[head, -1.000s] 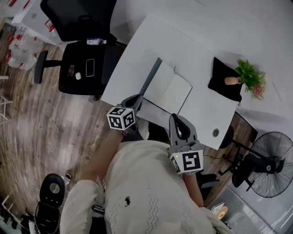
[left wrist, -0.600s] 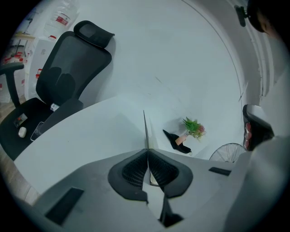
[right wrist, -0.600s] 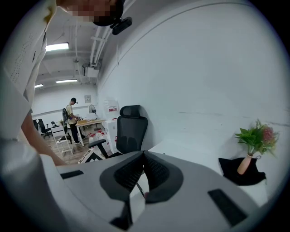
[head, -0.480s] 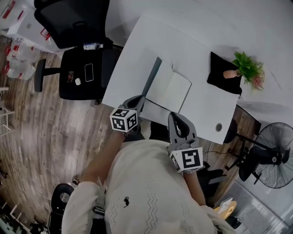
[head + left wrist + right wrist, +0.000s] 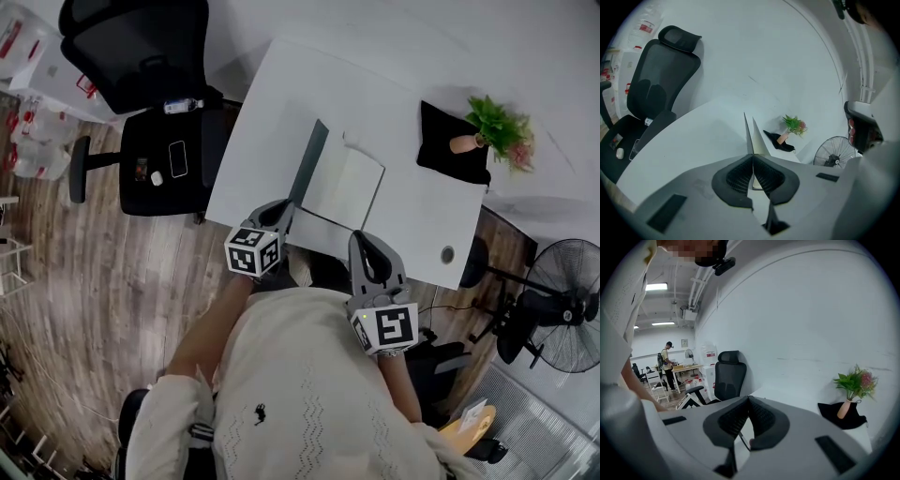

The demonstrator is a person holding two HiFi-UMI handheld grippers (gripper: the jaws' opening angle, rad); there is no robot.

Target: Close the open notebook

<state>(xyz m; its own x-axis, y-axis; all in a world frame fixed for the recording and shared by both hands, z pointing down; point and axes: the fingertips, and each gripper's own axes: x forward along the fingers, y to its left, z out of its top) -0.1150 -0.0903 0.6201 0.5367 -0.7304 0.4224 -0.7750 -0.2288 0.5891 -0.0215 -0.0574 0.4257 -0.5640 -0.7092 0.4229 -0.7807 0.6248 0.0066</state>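
Note:
A notebook (image 5: 345,186) with white pages lies on the white table (image 5: 281,94). Its dark left cover (image 5: 307,167) stands raised, tilted over the pages. My left gripper (image 5: 281,208) is shut on the near edge of that cover; in the left gripper view the thin cover (image 5: 748,136) rises from between the closed pads (image 5: 740,174), with the white page (image 5: 760,143) to its right. My right gripper (image 5: 361,242) hovers at the table's front edge, just right of the notebook. It (image 5: 749,401) is shut, with nothing between its pads.
A black cloth (image 5: 450,155) with a small potted plant (image 5: 497,127) lies at the table's far right. A cable hole (image 5: 446,253) sits near the front right corner. A black office chair (image 5: 164,141) stands left of the table, a floor fan (image 5: 562,300) to the right.
The left gripper has swung the dark cover further over to the right, so less of the white pages shows. The right gripper has stayed put.

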